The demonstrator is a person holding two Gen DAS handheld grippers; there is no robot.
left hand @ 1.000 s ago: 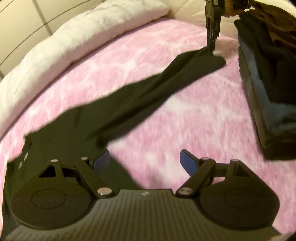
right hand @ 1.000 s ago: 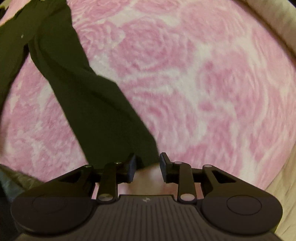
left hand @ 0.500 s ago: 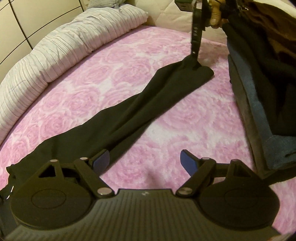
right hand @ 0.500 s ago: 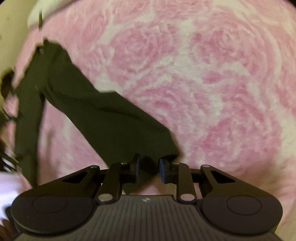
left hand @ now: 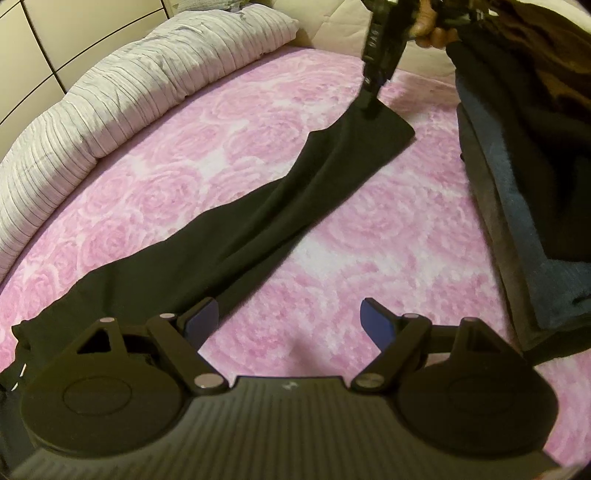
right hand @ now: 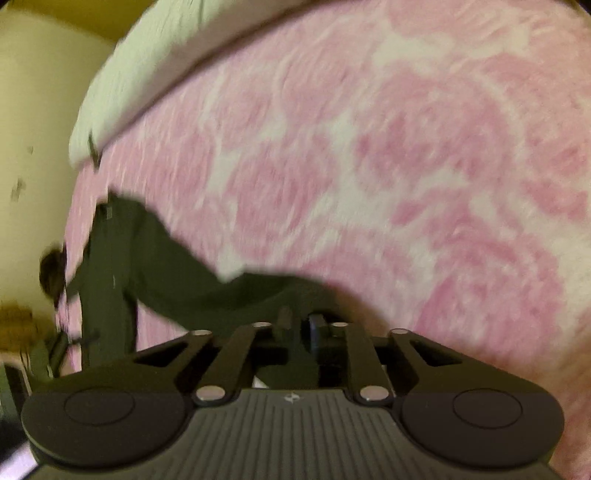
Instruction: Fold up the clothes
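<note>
A long black garment [left hand: 258,229], likely trousers, lies stretched across the pink rose blanket [left hand: 388,229]. Its wide end reaches under my left gripper [left hand: 288,321], which hovers open over it with nothing between the blue pads. At the far narrow end my right gripper [left hand: 369,107] points down onto the hem, a hand [left hand: 432,29] behind it. The blurred right wrist view shows the right gripper [right hand: 299,325] with its jaws closing and nearly together, dark cloth pinched between them, and the garment [right hand: 166,280] trailing off to the left.
A stack of folded dark clothes [left hand: 517,184] stands along the right side of the blanket. A rolled white ribbed quilt [left hand: 129,92] borders the far left edge, with pale wall panels behind it.
The right gripper rolled and carried the hem outward. The garment, lifted and blurred before, now lies straighter and flat on the blanket. The right jaws have narrowed.
</note>
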